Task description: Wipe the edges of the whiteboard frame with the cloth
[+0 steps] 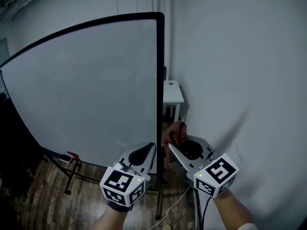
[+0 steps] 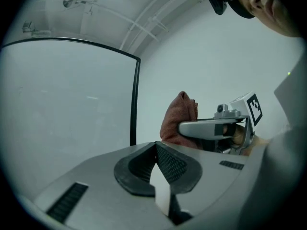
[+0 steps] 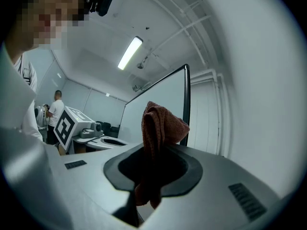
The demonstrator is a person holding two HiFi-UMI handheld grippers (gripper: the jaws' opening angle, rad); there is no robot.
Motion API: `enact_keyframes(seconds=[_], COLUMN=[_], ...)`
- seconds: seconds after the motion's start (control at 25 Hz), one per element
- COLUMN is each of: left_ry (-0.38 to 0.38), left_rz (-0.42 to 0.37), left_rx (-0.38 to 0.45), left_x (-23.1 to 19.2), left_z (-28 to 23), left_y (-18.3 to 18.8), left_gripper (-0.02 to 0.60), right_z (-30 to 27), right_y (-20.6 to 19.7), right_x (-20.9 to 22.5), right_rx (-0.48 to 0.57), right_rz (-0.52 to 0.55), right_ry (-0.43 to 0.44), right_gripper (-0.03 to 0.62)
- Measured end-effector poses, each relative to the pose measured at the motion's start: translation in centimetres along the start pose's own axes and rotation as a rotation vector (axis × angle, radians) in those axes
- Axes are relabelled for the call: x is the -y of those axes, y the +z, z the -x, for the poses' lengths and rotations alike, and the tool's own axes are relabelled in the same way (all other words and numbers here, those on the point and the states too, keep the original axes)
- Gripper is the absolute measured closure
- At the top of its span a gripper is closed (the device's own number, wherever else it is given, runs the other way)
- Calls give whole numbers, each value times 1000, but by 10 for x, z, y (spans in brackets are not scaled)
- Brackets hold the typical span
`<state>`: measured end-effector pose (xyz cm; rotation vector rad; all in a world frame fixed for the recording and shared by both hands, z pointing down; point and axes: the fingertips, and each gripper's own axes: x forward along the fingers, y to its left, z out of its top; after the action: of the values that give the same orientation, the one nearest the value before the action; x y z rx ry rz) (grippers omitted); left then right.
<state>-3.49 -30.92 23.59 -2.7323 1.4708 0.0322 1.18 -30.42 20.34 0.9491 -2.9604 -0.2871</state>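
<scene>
While right fingers (image 3: 206, 171) are pinching the rust-red terry cloth (image 3: 160, 123), the whiteboard's black frame (image 1: 160, 80) is running upright just left of them; left fingers (image 2: 86, 181) are pressing together.

**Wooden floor beneath the whiteboard**

The floor (image 1: 38, 195) is dark wood planking. The whiteboard (image 1: 81, 90) stands on it on a black metal stand (image 1: 72, 175), whose thin legs meet the planks at the left and below the board's right edge. A small white table (image 1: 172, 92) stands by the wall, just behind that edge. A pale cable (image 1: 176, 203) trails over the planks near the right leg.
</scene>
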Motion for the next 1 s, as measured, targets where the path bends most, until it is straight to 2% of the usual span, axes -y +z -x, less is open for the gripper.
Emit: enact_keyframes(seconds=[0.24,0.44,0.64,1.0], left_ry=[48,32,14,-35], left_rz=[-28,-51,-81,-105], left_rx=[-16,-7,43,230], left_x=[-10,-18,-34,-40], left_z=[-21,-36,-51,-51], left_y=[9,32,82,191], left_gripper=[574,574,574,574], right_z=[-20,-40,-56,-69], right_y=[39,81,117,195], right_x=[41,66,81,101], right_rx=[47,48,45,67], right_rz=[56,101,147,210], right_ry=[50,43,8,-50], right_gripper=[519,519,519,519])
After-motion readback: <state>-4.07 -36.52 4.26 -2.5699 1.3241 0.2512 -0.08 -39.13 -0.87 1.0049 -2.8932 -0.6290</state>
